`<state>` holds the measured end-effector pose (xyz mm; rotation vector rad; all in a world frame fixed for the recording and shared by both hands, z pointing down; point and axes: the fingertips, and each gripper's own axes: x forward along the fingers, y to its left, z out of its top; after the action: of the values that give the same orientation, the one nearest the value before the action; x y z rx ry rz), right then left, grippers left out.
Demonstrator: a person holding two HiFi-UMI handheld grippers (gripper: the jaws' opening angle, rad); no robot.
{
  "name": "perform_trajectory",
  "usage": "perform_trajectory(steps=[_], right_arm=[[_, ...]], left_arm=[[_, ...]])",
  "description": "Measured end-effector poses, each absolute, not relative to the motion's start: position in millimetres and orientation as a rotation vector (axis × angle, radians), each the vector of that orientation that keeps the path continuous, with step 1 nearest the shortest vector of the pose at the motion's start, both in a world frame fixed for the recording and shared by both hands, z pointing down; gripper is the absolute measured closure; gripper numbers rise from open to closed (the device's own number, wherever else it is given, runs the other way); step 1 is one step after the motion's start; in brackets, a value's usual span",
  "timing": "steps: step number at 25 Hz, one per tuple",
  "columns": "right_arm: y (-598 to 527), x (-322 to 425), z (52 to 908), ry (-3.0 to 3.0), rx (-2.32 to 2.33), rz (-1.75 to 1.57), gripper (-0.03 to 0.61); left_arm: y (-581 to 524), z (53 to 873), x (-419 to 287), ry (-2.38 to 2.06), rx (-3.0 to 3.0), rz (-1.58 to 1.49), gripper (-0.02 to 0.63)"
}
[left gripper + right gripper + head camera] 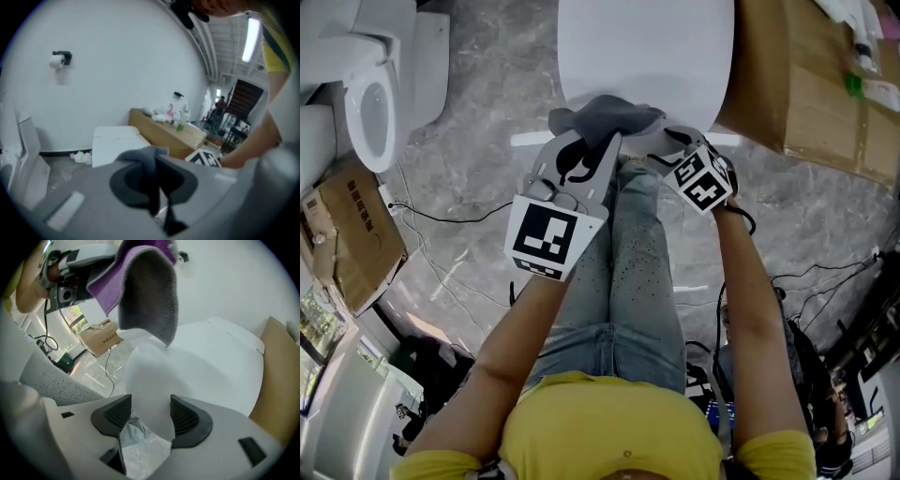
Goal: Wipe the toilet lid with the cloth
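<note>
While a person stands facing a white toilet, the left tongs [596, 142] are clamped shut on a grey cloth [605, 114]. The left gripper view shows a fold of it pinched between the dark pads [127, 183]. The cloth is bunched just over the front edge of the closed toilet lid [647, 47], and the right gripper view shows it hanging above the lid with a purple side turned outward. The right tongs [150, 416] are spread apart and grip nothing. The lid's rounded front edge shows in the gap between them, though contact cannot be judged. In the head view the right tongs sit just beside the cloth, at the lid's near rim. A cardboard box [811, 84] stands to the right of the toilet, and a second toilet [370, 108] stands to the left. A toilet paper roll [57, 61] hangs on the wall.
</note>
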<state>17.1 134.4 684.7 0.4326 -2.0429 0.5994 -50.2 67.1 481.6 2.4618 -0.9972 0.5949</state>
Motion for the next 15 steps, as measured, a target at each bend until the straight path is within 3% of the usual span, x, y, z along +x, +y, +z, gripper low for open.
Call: perform_trajectory(steps=[6, 15], right_arm=[[127.8, 14.2, 712.8, -1.992, 0.577, 0.747, 0.316], [118.8, 23.1, 746.1, -1.88, 0.731, 0.858, 0.434]], left_arm=[[66.5, 490.8, -55.8, -0.997, 2.443, 0.602, 0.595], [65.7, 500.7, -50.7, -0.978, 2.426, 0.604, 0.595]])
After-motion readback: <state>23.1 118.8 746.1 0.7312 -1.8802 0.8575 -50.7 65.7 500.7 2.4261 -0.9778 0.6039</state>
